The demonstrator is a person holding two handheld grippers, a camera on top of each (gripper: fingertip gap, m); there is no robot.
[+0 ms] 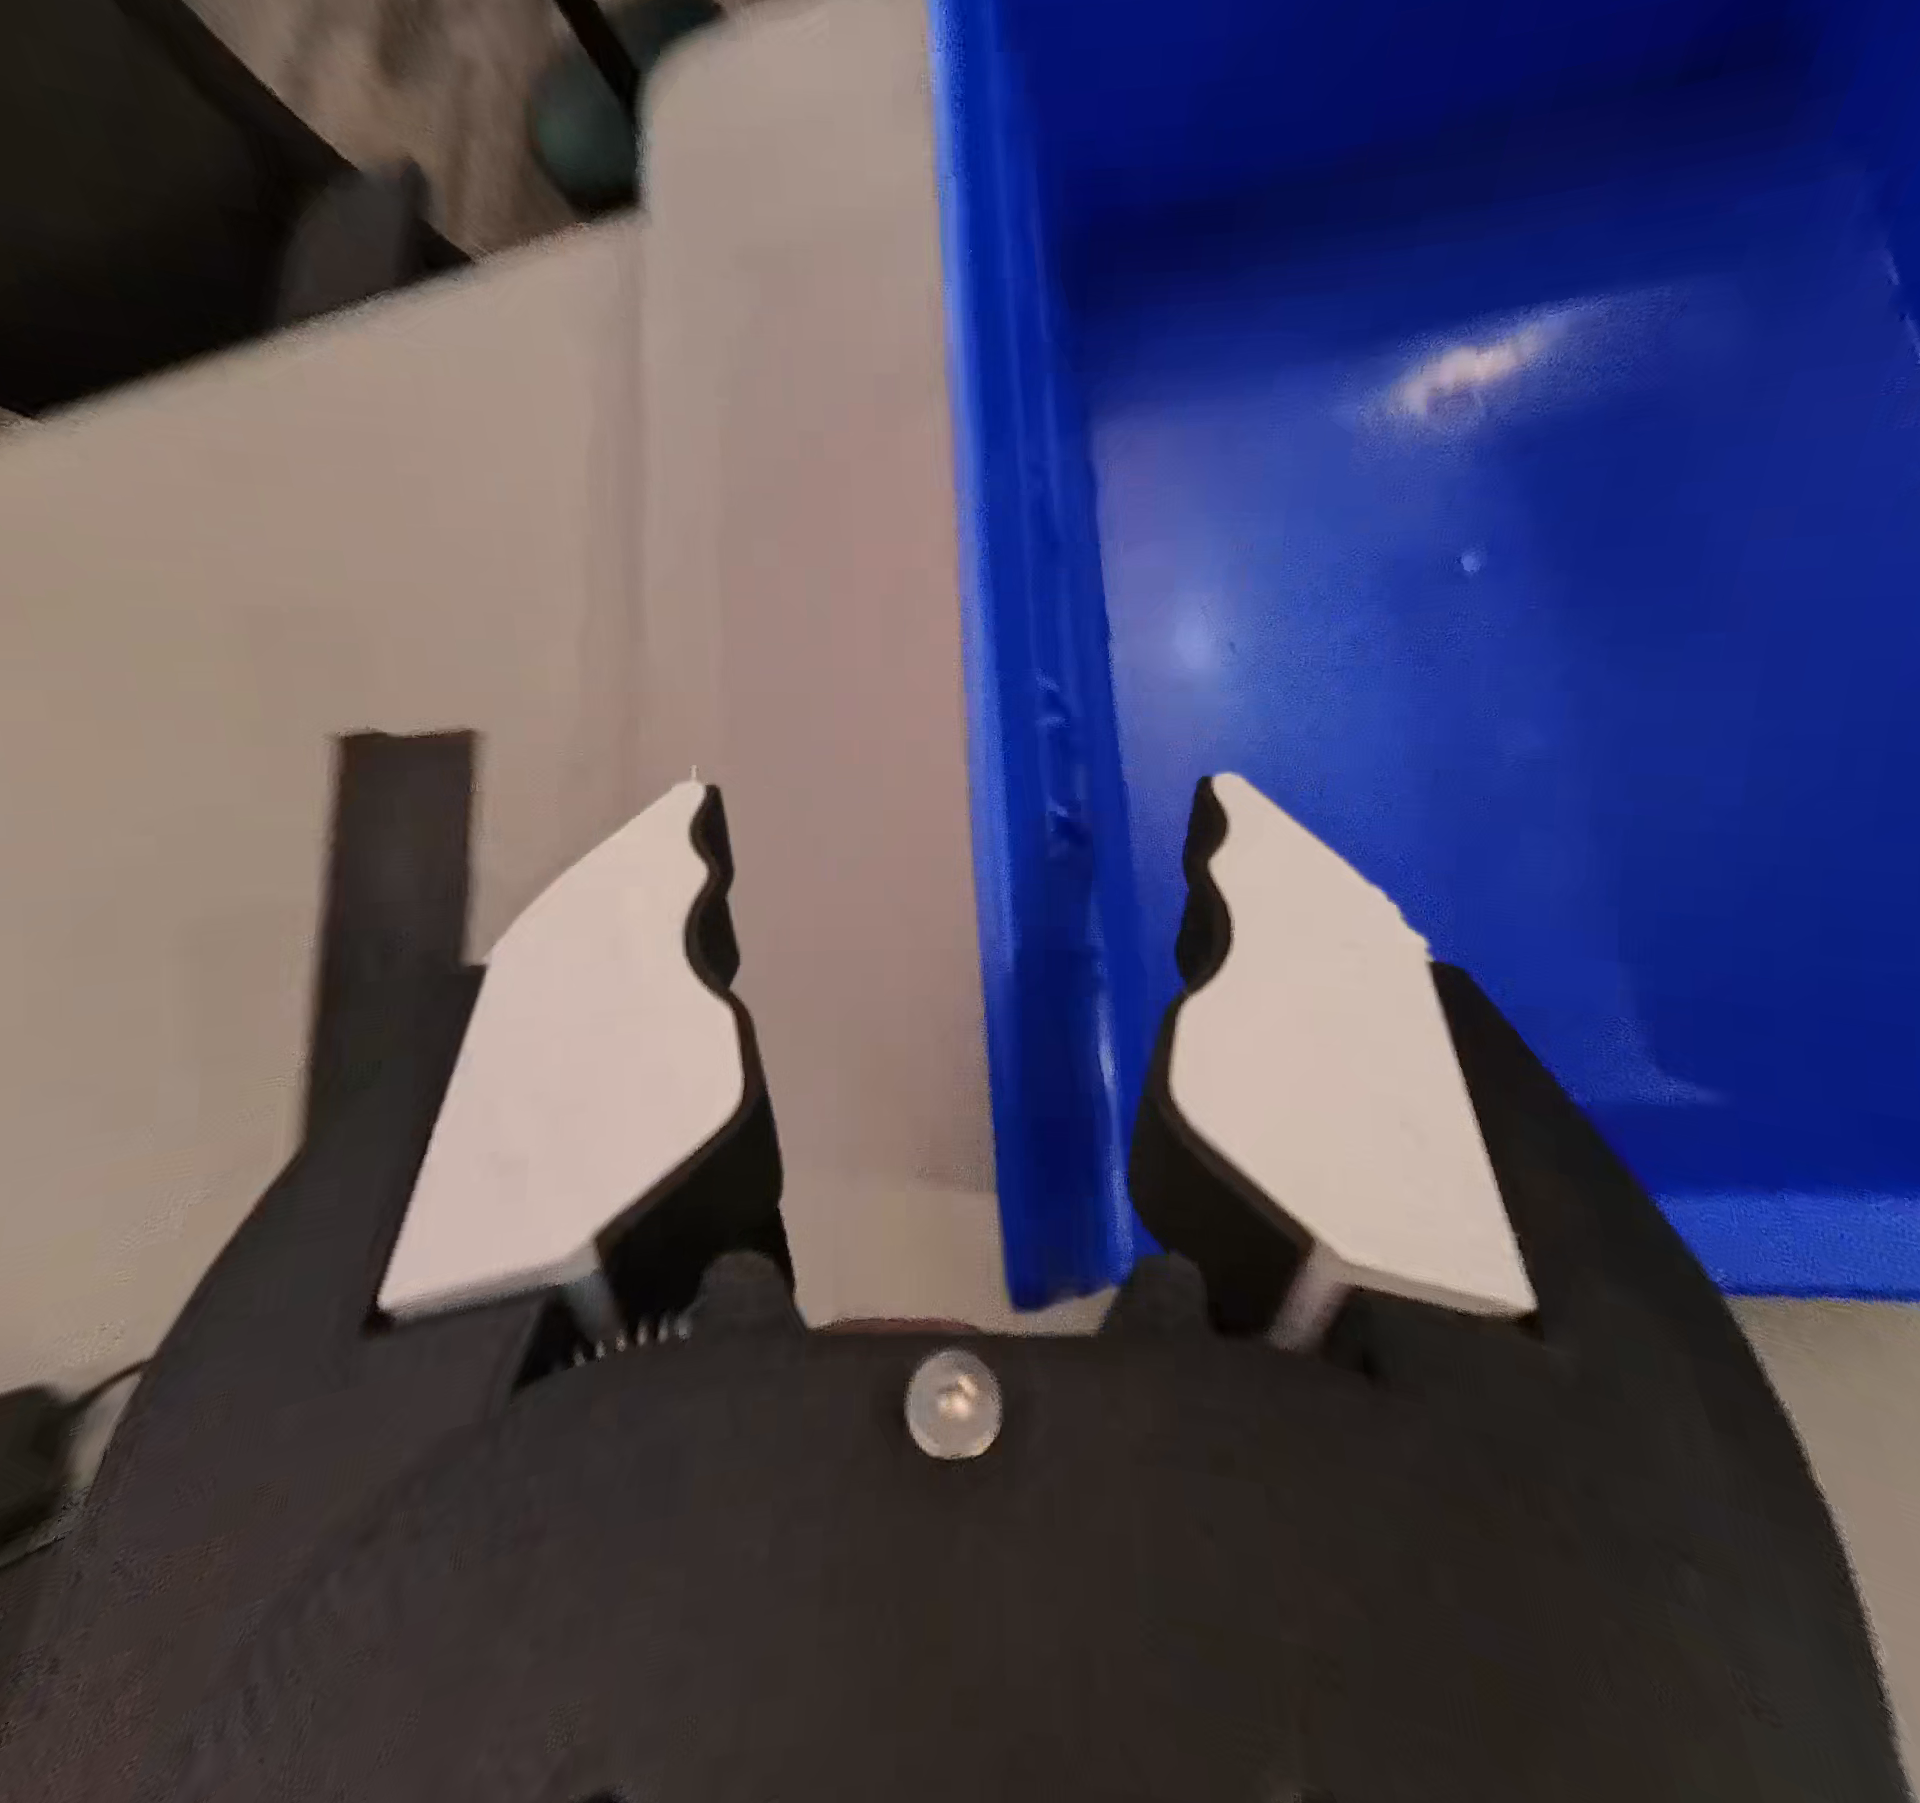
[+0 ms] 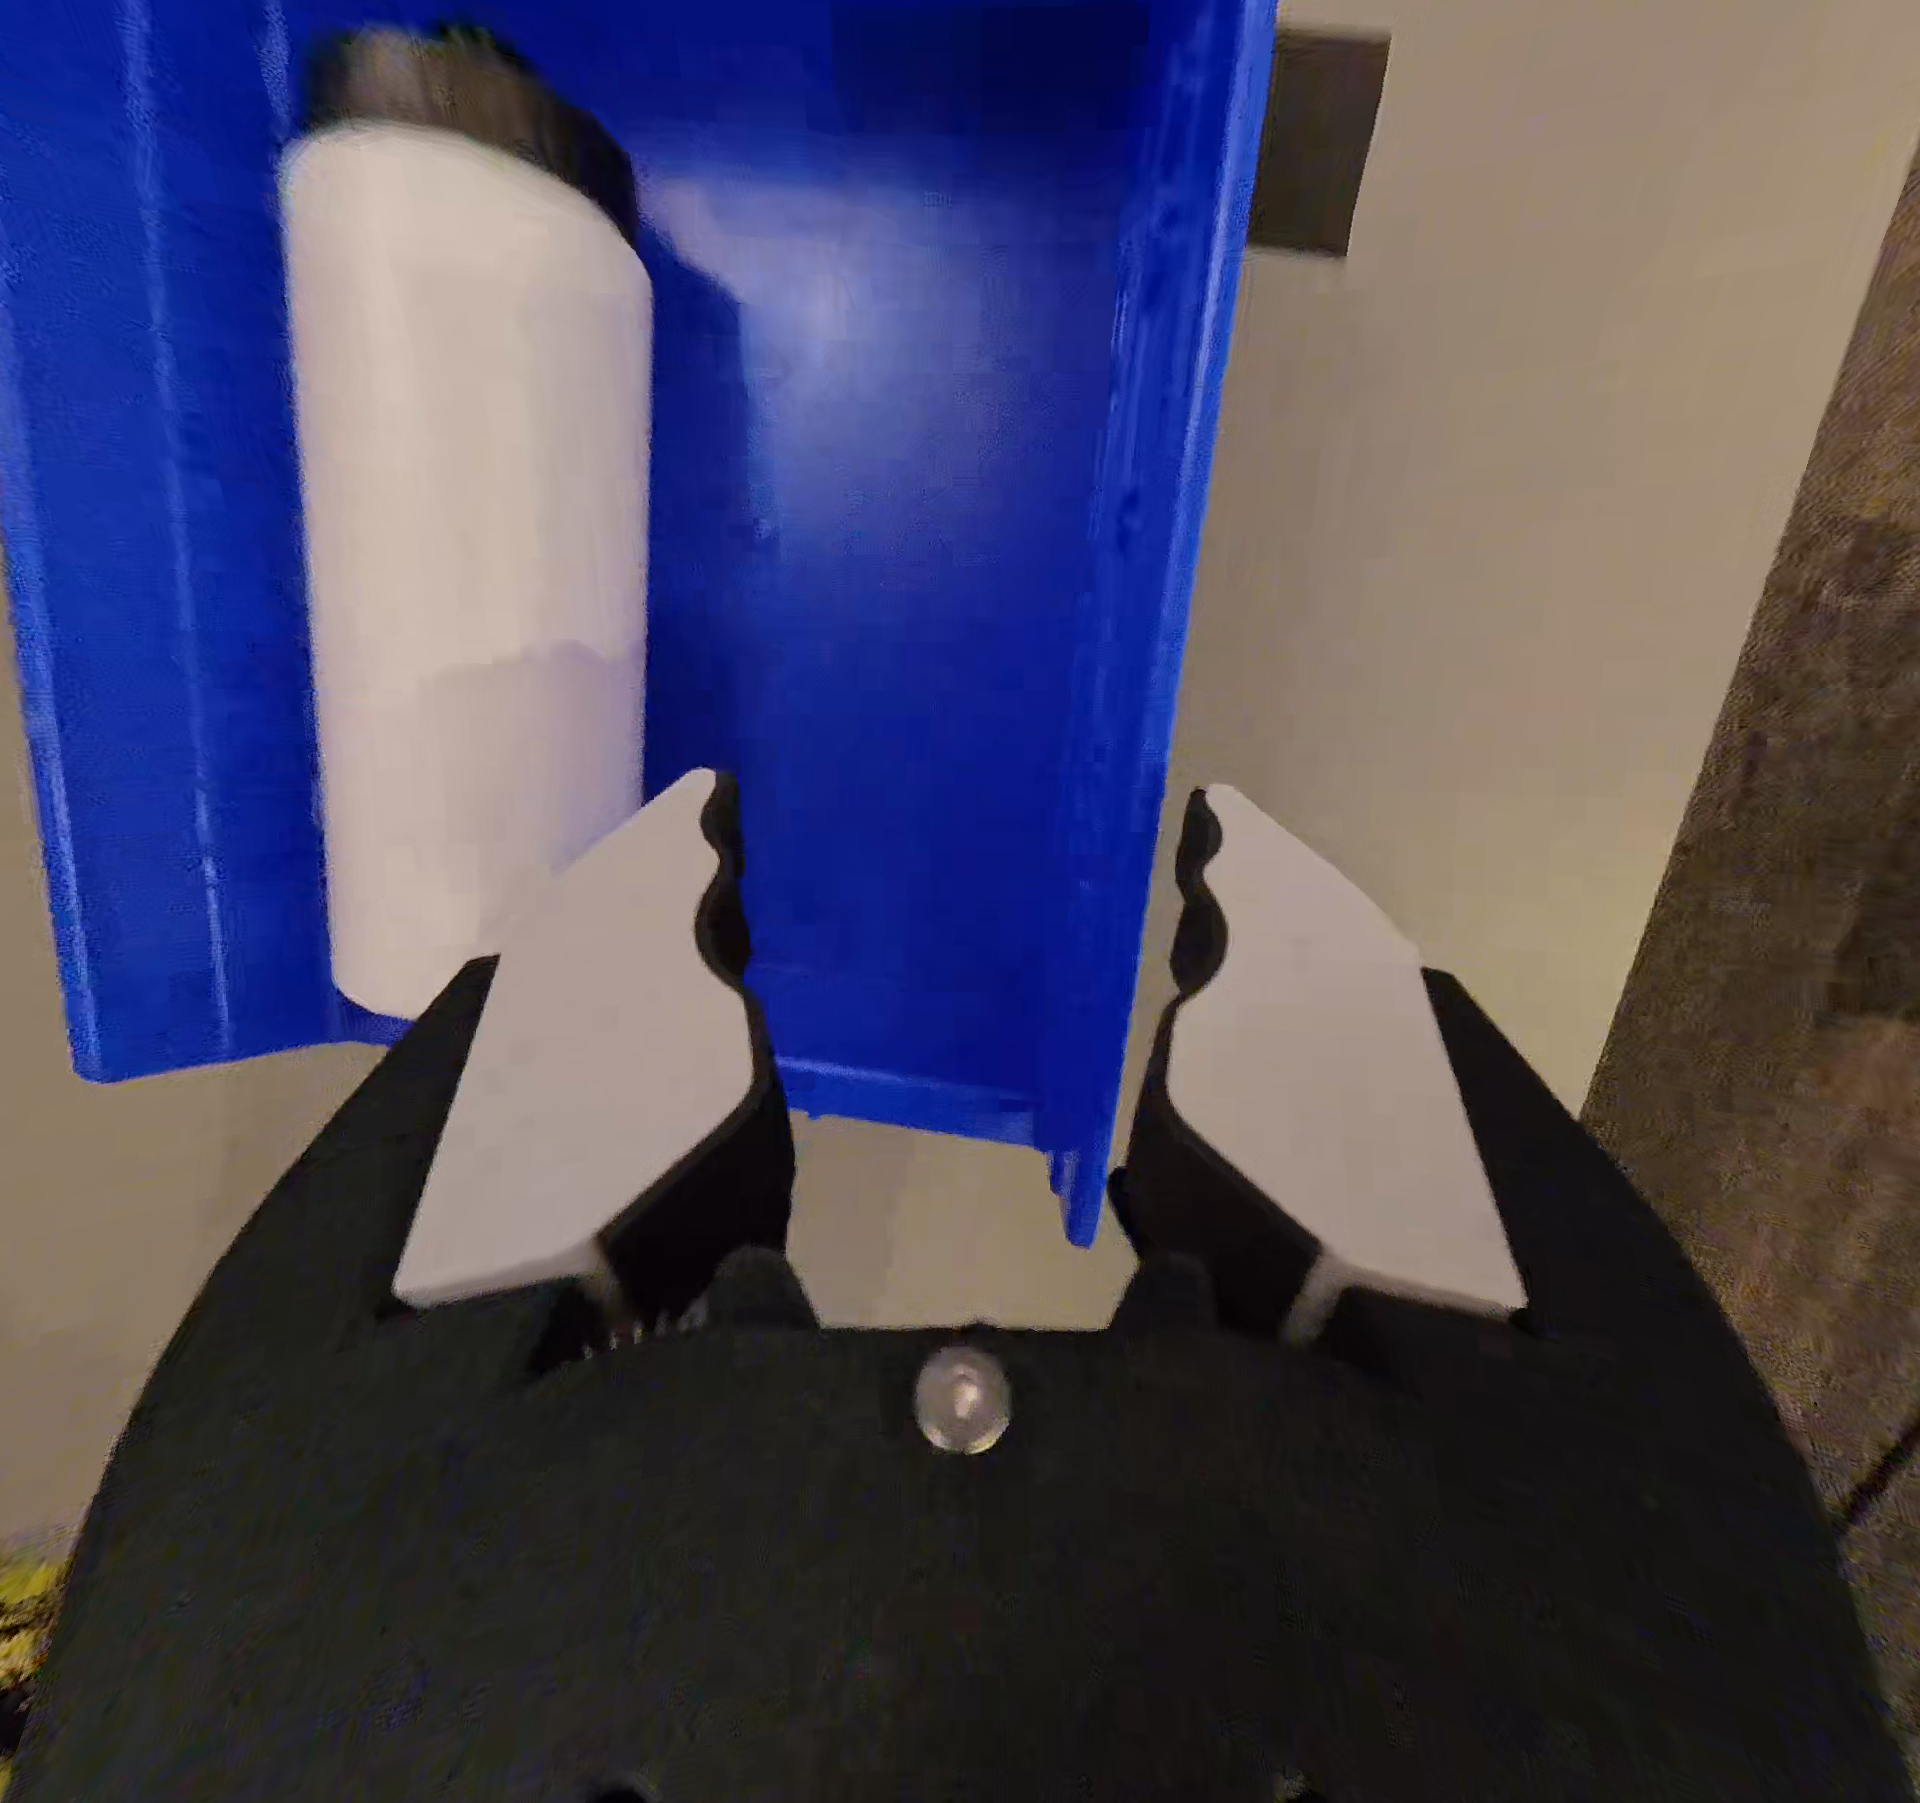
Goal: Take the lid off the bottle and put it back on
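- Inside the blue plastic bin (image 2: 935,558), a white bottle (image 2: 468,548) lies on its side along the bin's left wall, its long axis running parallel to that wall.
- Capped end away: the bottle's black lid (image 2: 468,96) points toward the bin's far end, its flat base toward the bin's open near edge.
- Plain and cylindrical, the bottle has a smooth white body that rounds at the shoulder into the dark lid, which sits in place on the neck; motion blur hides any finer detail.
- Spread wide and holding nothing, the right gripper (image 2: 956,797) hovers at the bin's near edge, its white-faced fingers straddling the bin's right wall.
- Likewise gaping and empty, the left gripper (image 1: 956,787) hangs over the bin (image 1: 1455,610), its fingers either side of the bin's left wall; the bottle does not show in this view.
- Under the bin lies a pale tabletop (image 2: 1403,506), with a dark rectangular strip (image 2: 1314,143) just beyond the bin's right wall.
- Right of the bin, past the table's edge, mottled grey-brown carpet (image 2: 1787,818) fills the frame.
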